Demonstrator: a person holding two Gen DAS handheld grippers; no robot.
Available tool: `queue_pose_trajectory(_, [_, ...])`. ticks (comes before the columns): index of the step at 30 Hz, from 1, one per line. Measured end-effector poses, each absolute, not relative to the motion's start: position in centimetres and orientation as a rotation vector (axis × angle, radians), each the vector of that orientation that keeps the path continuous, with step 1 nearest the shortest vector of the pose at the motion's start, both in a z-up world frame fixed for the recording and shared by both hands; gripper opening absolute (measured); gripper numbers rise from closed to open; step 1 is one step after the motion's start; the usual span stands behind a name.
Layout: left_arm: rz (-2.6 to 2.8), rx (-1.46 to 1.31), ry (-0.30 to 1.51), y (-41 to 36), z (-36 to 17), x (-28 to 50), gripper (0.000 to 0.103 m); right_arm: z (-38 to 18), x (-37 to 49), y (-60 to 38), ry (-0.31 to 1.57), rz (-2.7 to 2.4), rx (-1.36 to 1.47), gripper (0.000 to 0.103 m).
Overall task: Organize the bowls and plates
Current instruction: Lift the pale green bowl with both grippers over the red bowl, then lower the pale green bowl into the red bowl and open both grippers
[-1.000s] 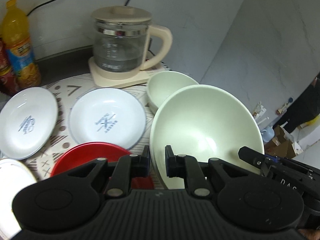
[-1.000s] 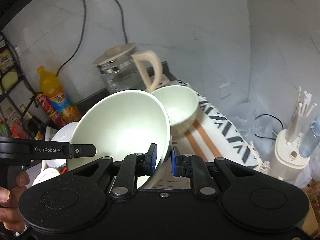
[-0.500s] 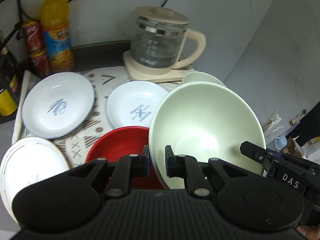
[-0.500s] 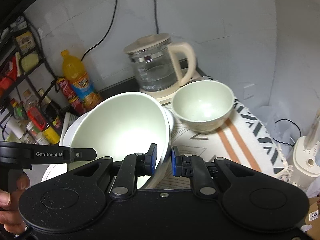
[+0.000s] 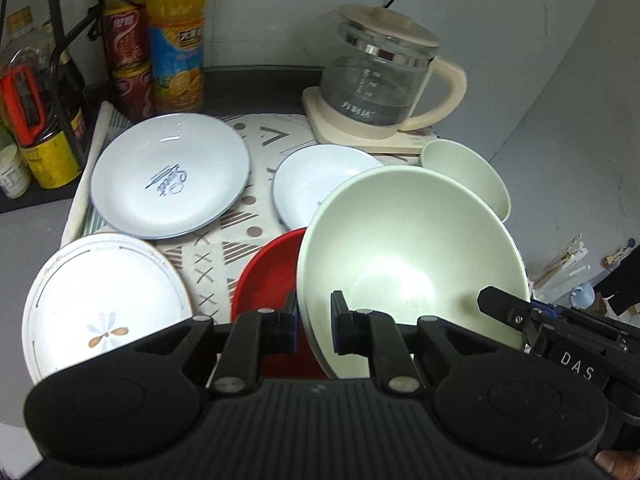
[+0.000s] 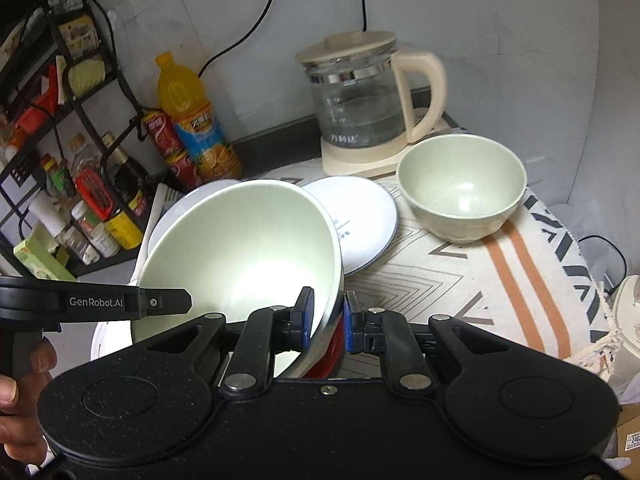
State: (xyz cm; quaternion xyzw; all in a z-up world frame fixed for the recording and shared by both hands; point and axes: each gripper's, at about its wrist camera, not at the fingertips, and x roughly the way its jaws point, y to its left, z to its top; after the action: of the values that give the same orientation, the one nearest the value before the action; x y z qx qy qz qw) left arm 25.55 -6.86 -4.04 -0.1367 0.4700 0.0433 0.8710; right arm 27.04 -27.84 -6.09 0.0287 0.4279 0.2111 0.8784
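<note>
Tongs, left (image 5: 314, 322) and right (image 6: 326, 318), still pinch the large bowl (image 5: 408, 248); it now hangs over the red plate (image 5: 272, 276).

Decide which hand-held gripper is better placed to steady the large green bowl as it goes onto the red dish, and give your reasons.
Neither clearly: both are clamped on the large green bowl. The left hand-held gripper has a slight edge, since its side of the rim is beside the red dish; the right hand-held gripper grips the opposite rim.

A dark countertop (image 5: 248, 92) is carrying a patterned cloth (image 5: 224, 240) at frame centre. Lying on the cloth: two blue-rimmed white plates (image 5: 168, 174), a floral plate (image 5: 100, 304) at lower left, a red dish (image 5: 272, 280), a small green bowl (image 6: 460, 188), and a kettle base (image 5: 360, 132) at upper right.
</note>
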Motion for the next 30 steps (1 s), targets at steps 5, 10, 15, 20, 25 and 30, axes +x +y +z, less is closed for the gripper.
queue_pose_trajectory(5, [0.102, -0.299, 1.004, -6.3, -4.8, 25.6, 0.013, -6.9, 27.1, -27.3, 0.923, 0.45, 0.036, 0.015])
queue_pose_trajectory(10, [0.112, -0.312, 1.032, -5.9, -5.9, 25.7, 0.014, -7.7, 27.4, -26.8, 0.955, 0.457, 0.004, 0.015])
queue_pose_trajectory(15, [0.11, -0.327, 1.063, -5.6, -7.2, 26.0, 0.014, -8.5, 27.7, -26.1, 0.978, 0.46, -0.029, 0.016])
queue_pose_trajectory(20, [0.117, -0.333, 1.079, -5.3, -8.3, 26.6, 0.016, -9.1, 28.0, -25.2, 0.995, 0.464, -0.081, 0.016])
queue_pose_trajectory(25, [0.12, -0.332, 1.103, -5.1, -9.2, 27.2, 0.017, -9.8, 28.5, -24.8, 1.017, 0.467, -0.117, 0.016])
queue_pose_trajectory(30, [0.119, -0.334, 1.112, -5.0, -10.1, 27.5, 0.017, -9.8, 29.5, -24.6, 1.024, 0.46, -0.118, 0.015])
